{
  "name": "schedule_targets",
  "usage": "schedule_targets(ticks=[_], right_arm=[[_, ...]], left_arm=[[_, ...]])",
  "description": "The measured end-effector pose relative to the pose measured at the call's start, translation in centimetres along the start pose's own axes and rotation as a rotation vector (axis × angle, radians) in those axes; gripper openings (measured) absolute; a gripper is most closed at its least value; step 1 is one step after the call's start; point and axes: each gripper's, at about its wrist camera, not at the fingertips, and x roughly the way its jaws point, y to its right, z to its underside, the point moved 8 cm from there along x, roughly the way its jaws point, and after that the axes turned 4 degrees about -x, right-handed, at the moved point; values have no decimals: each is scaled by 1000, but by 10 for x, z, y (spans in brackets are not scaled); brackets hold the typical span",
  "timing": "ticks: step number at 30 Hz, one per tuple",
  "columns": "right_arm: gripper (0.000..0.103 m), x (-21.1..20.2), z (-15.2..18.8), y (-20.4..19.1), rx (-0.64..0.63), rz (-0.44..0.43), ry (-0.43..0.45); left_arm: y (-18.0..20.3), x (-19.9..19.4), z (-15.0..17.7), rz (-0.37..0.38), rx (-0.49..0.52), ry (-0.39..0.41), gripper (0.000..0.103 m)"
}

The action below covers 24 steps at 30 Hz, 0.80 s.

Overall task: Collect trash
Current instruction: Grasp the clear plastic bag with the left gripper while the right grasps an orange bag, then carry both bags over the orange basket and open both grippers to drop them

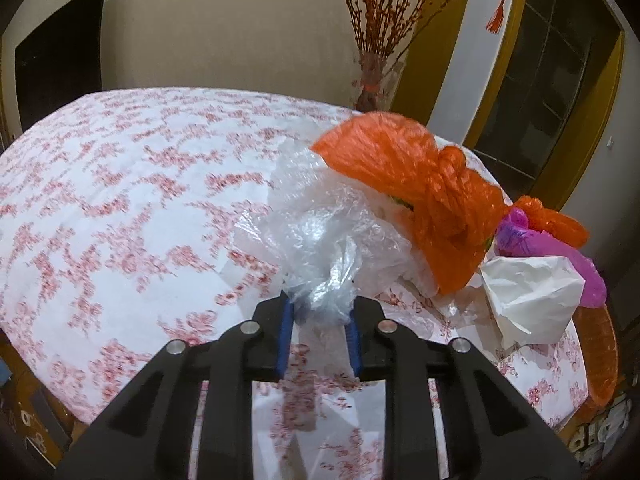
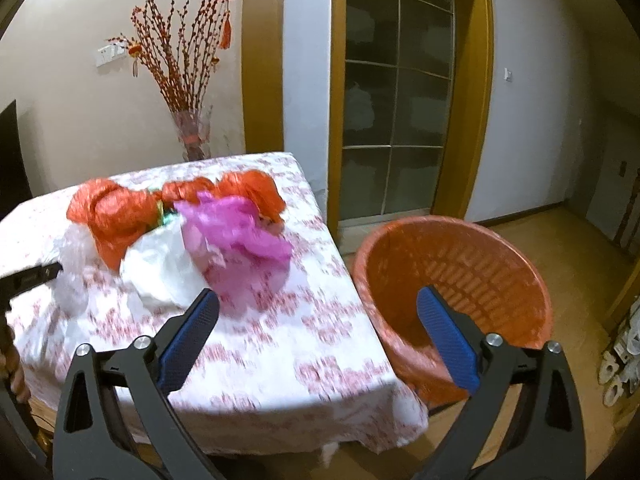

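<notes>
Floral-clothed bench [image 2: 280, 360] carries bags; left gripper [image 1: 320, 312] pinches clear plastic [image 1: 320, 240], right gripper [image 2: 320, 328] spread, empty. Next: carry plastic to basket [image 2: 452, 276].

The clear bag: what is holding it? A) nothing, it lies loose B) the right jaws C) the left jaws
C: the left gripper is pinched shut on a bunch of the clear bag, while the right gripper hangs open with nothing in it.
</notes>
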Motion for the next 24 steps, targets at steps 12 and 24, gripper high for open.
schedule_targets(ticks=[12,24], right_arm=[[67,44,-44,-33,14,-135,-32],[66,118,-84,-41,-6,-150,-132]], left_arm=[[-10,-34,-20,-3,6,69,23],[10,-48,-48,39,23,95,23]])
